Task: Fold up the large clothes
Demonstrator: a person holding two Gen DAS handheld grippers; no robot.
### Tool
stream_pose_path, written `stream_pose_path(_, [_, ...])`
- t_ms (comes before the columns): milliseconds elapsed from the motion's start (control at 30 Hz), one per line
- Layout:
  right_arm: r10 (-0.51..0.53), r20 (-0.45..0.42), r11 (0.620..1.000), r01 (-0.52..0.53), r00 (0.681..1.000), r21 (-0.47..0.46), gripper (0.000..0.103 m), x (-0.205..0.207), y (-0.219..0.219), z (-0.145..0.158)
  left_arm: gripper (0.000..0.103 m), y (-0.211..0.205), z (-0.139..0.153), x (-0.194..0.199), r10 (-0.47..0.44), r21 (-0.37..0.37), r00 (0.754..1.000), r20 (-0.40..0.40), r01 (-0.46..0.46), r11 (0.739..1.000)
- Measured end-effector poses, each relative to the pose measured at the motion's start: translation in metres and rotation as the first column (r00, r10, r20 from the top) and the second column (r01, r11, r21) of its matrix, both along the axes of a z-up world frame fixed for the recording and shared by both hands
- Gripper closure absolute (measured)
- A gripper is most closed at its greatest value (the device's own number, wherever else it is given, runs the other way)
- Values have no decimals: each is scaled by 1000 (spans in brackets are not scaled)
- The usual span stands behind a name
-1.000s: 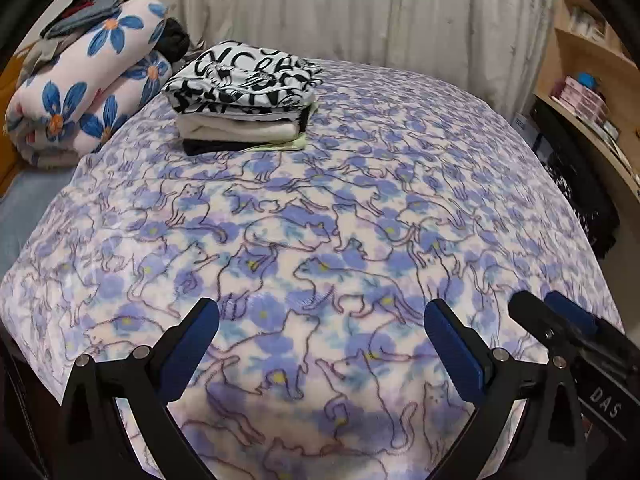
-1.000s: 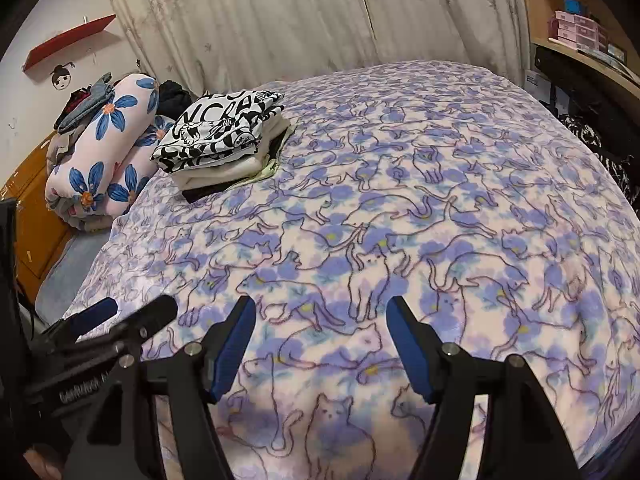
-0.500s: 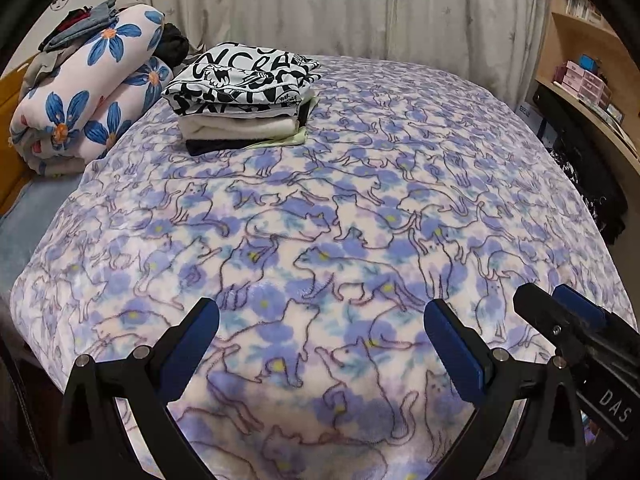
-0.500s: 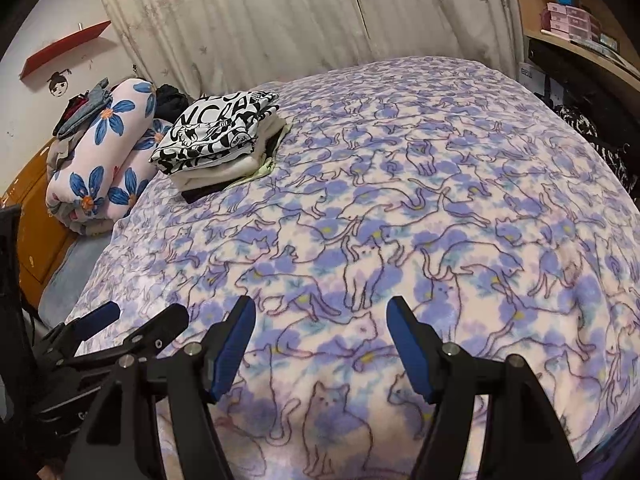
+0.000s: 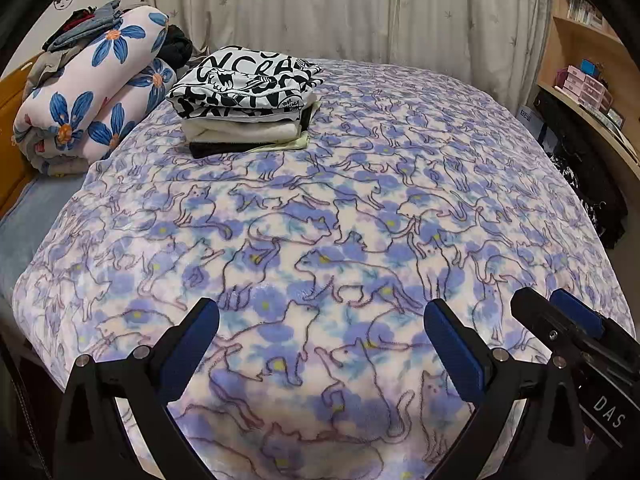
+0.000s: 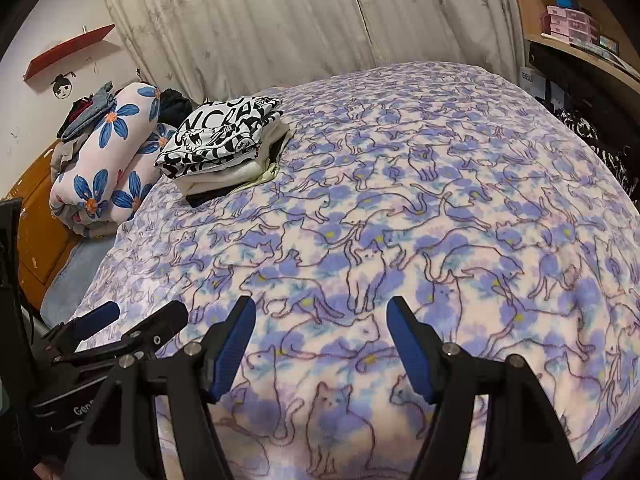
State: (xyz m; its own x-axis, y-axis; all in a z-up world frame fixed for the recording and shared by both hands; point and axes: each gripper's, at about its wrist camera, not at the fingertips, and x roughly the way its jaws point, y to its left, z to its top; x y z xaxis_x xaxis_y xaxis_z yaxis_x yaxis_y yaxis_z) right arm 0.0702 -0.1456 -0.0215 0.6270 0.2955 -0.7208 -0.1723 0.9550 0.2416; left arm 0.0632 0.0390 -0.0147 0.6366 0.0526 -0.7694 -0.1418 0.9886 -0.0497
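A stack of folded clothes [image 5: 244, 100] [image 6: 224, 148], topped by a black-and-white lettered piece, sits at the far left of the bed. A purple cat-print blanket [image 5: 340, 208] [image 6: 400, 208] covers the bed. My left gripper [image 5: 320, 312] hovers open over the blanket's near edge with nothing between its fingers. My right gripper [image 6: 320, 308] is open too, over the same near edge, and holds nothing. It also shows at the lower right of the left wrist view [image 5: 556, 304], while the left gripper [image 6: 140, 312] appears at the lower left of the right wrist view.
A rolled quilt with blue flowers [image 5: 92, 96] [image 6: 108, 160], with loose garments on top, lies at the far left. Curtains [image 5: 340, 8] hang behind the bed. Wooden shelves with boxes [image 5: 584, 80] [image 6: 572, 24] stand on the right. A wooden cabinet [image 6: 36, 220] is at the left.
Both views have shifted slightly, showing a bit more of the curtain and far wall. The grippers stay open and the clothes have not moved.
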Motion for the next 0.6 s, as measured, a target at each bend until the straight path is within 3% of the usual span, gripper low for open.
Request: stream_pose_path(600, [2, -1, 1000, -2, 1000, 0, 35, 0, -2, 0, 4, -7, 7, -6, 0, 31, 1000, 14, 0, 1000])
